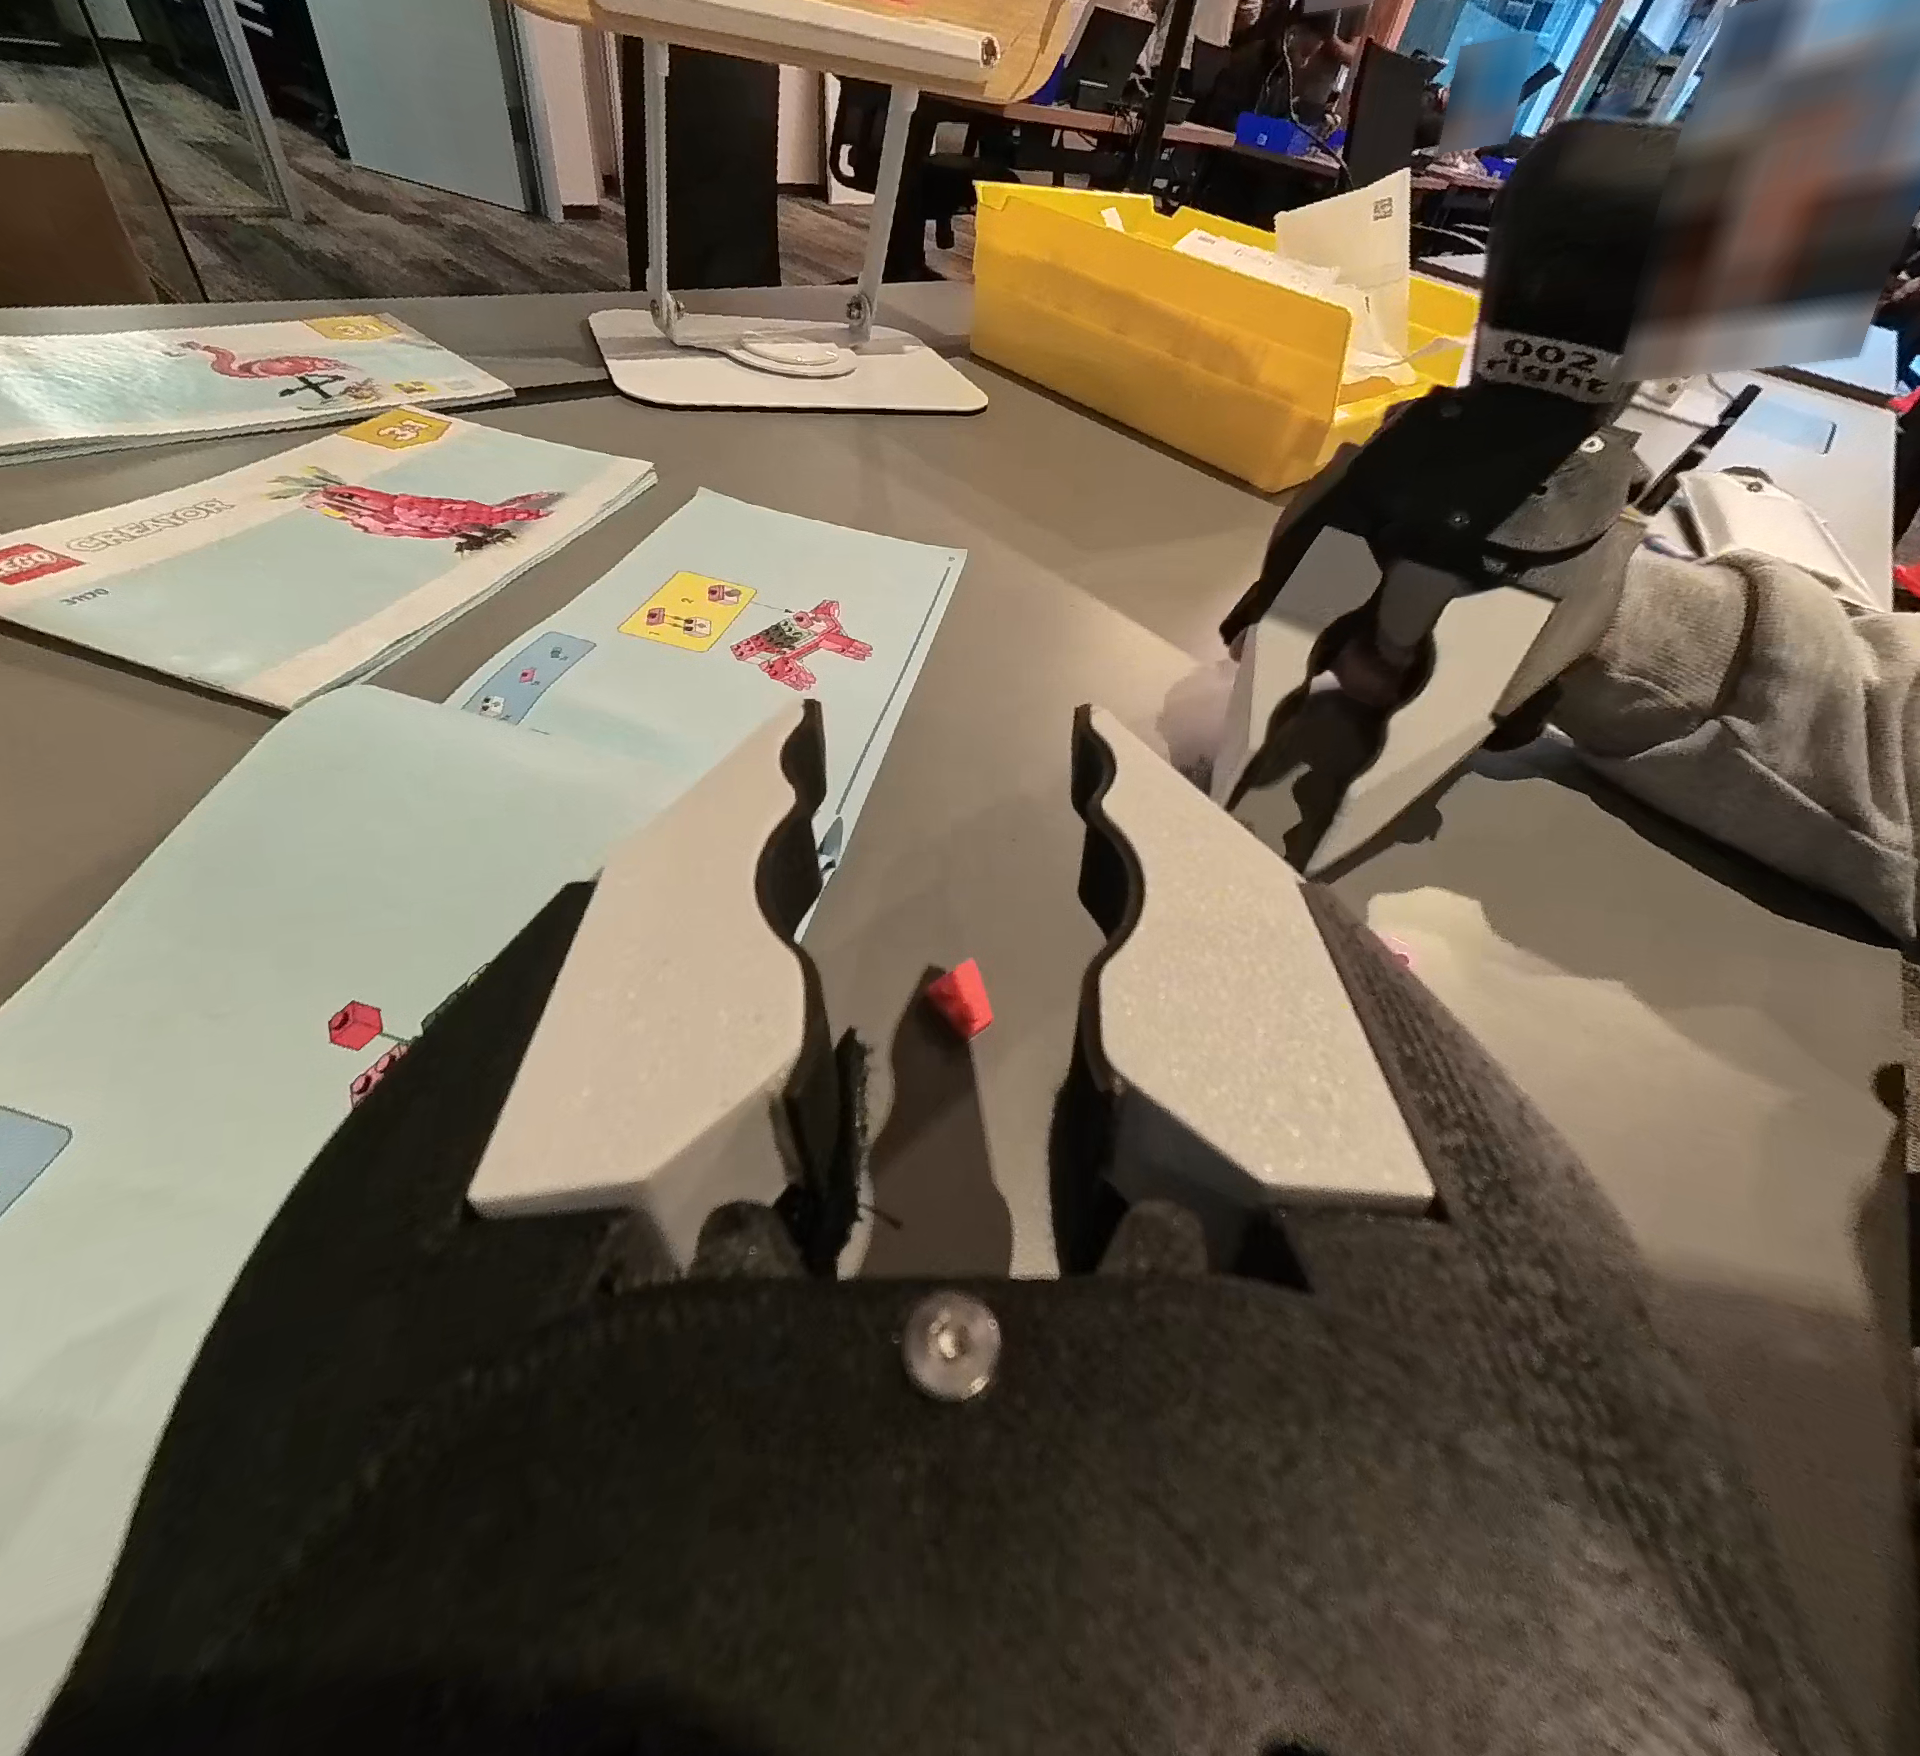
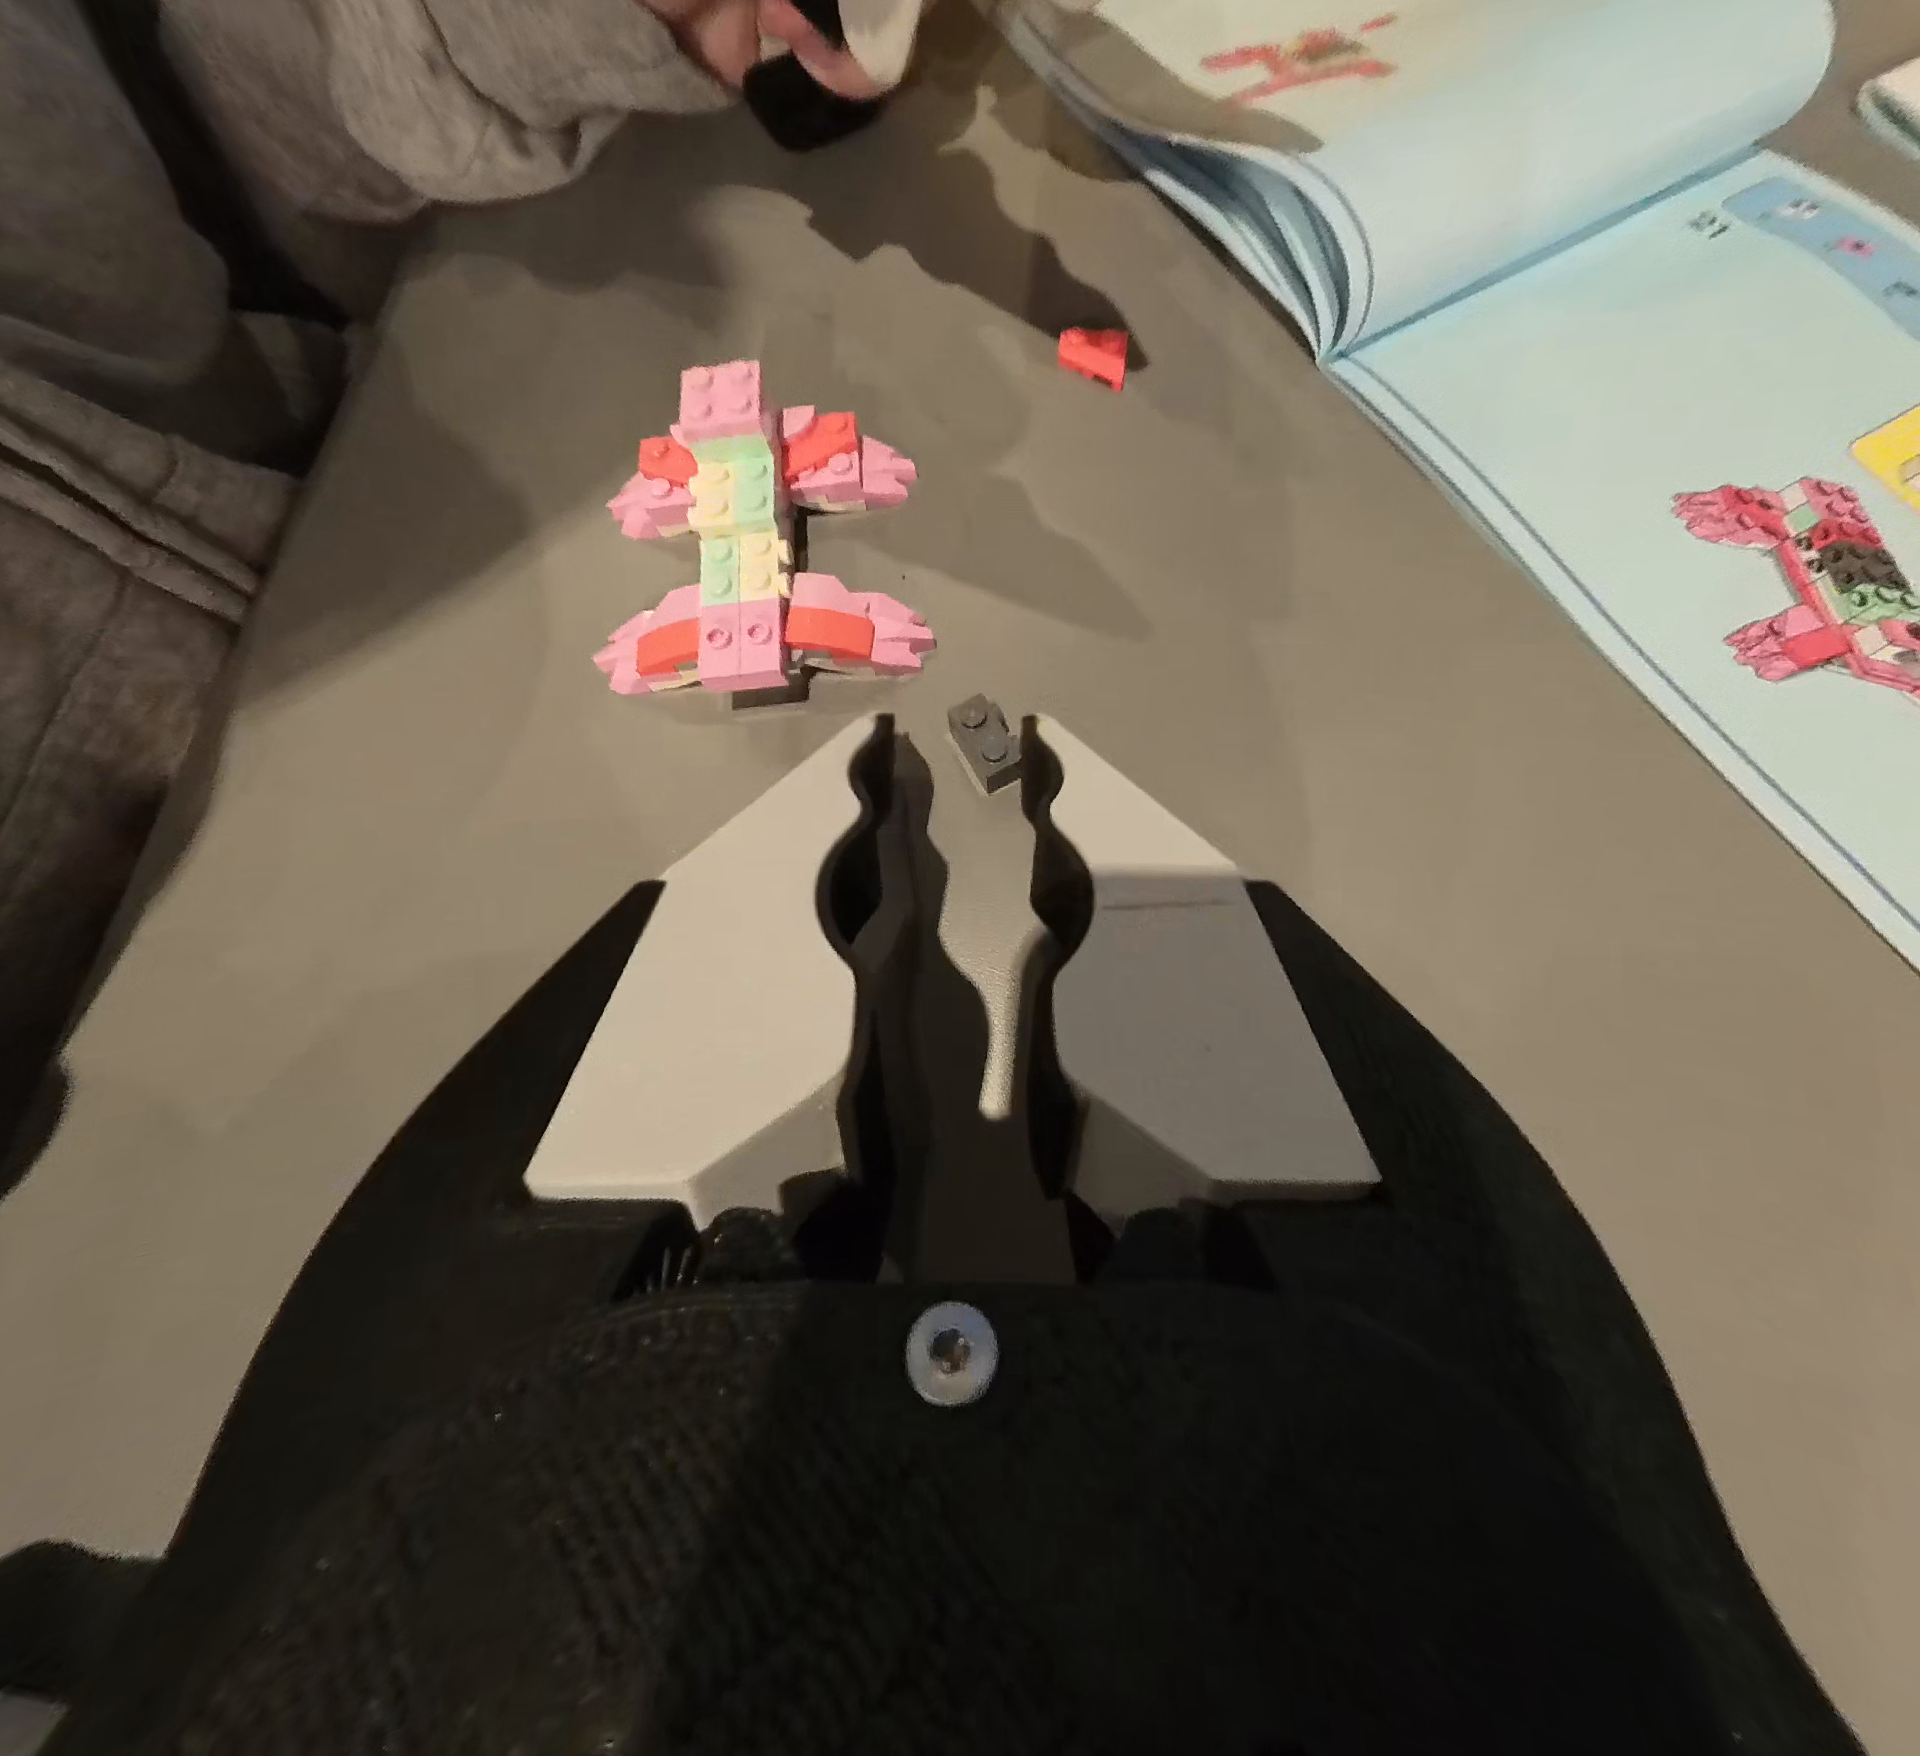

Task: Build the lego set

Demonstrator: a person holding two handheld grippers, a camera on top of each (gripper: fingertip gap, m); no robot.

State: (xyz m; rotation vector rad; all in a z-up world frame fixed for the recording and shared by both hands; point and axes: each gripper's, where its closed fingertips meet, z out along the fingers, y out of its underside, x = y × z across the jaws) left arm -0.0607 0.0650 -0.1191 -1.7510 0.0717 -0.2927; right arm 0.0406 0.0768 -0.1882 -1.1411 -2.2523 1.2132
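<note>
My right gripper (image 2: pixel 951 735) shows its fingers parted by a narrow gap, gripping nothing; a small dark grey studded lego plate (image 2: pixel 982 759) lies on the surface just inside the right fingertip, whether touching it I cannot tell. Just beyond the tips sits the pink, red, pale green and cream lego model (image 2: pixel 750 548), flat on the grey matte surface (image 2: pixel 1195 667), four leg-like clusters splayed out. My left gripper (image 1: pixel 948 730) has its fingers wide apart and empty; a small red sloped lego piece (image 1: pixel 958 997) lies on the surface between them, touching neither. The same red piece (image 2: pixel 1094 354) lies well apart from the model in the right wrist view. Open pale blue instruction booklet (image 2: pixel 1558 283) lies to the side, one page curled up. Farther off: two closed booklets (image 1: pixel 312 543), a yellow plastic bin (image 1: pixel 1174 335), a white stand (image 1: pixel 790 356).
</note>
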